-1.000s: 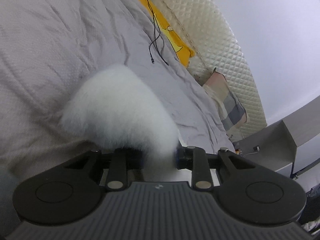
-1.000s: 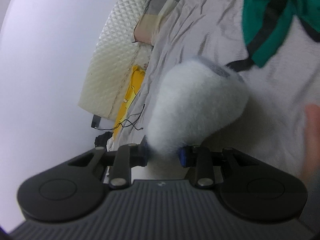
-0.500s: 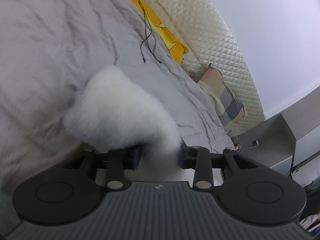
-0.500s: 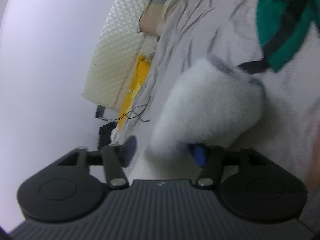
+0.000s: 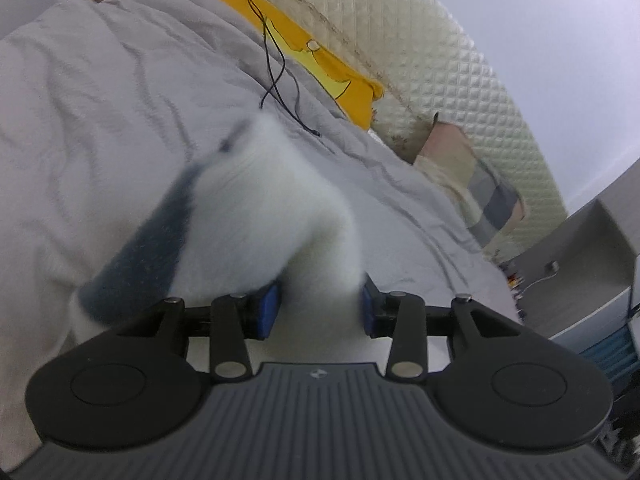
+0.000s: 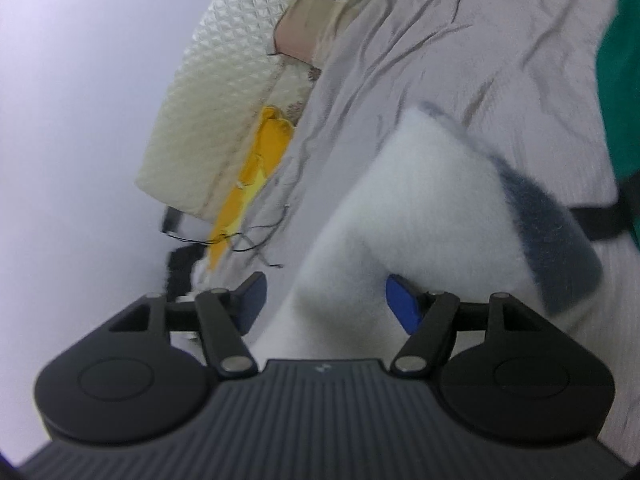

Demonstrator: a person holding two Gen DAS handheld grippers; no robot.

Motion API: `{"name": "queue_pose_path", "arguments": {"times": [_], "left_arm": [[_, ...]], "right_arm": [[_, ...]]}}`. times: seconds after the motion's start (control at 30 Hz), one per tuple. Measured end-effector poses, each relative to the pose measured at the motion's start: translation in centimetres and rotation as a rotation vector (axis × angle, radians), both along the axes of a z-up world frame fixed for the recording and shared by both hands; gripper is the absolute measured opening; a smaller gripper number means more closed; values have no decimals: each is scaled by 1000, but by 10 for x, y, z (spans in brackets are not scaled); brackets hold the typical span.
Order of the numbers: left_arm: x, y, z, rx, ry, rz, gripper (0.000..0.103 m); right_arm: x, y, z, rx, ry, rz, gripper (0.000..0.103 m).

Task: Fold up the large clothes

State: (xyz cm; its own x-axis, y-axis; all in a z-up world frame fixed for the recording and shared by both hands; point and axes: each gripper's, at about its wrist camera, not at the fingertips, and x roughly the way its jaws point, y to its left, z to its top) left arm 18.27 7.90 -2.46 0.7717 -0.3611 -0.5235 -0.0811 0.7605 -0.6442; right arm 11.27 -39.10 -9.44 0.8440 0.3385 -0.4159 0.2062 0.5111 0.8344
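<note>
Grey bedsheet, wrinkled. Black cable across it, near yellow cloth beside quilted cream headboard. Checked pillow against headboard. Grey cabinet beyond.

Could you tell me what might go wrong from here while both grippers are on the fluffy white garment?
1. The right gripper stands wide open around the fluffy white garment with a dark grey band, so that corner may drop.
2. The left gripper also looks parted; the fleece may slip.
3. The loose black cable on the grey bedsheet could snag.
</note>
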Motion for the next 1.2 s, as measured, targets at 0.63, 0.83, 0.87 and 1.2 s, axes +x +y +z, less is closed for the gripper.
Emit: {"name": "queue_pose_path", "arguments": {"times": [0.63,0.83,0.87,1.2], "left_arm": [[125,-12,-104,105,-21,-51,47],[126,-21,-99,190,-55,-77,48],[125,-22,-97,199,-59,-84,49],[79,-60,-62,381,-167,-170,55]], "right_arm": [[103,35,-75,-486,-15,143,66],[102,38,-73,-508,-34,140,66],[100,39,-72,-513,-39,138,66],[73,56,-51,-597,-84,134,67]]}}
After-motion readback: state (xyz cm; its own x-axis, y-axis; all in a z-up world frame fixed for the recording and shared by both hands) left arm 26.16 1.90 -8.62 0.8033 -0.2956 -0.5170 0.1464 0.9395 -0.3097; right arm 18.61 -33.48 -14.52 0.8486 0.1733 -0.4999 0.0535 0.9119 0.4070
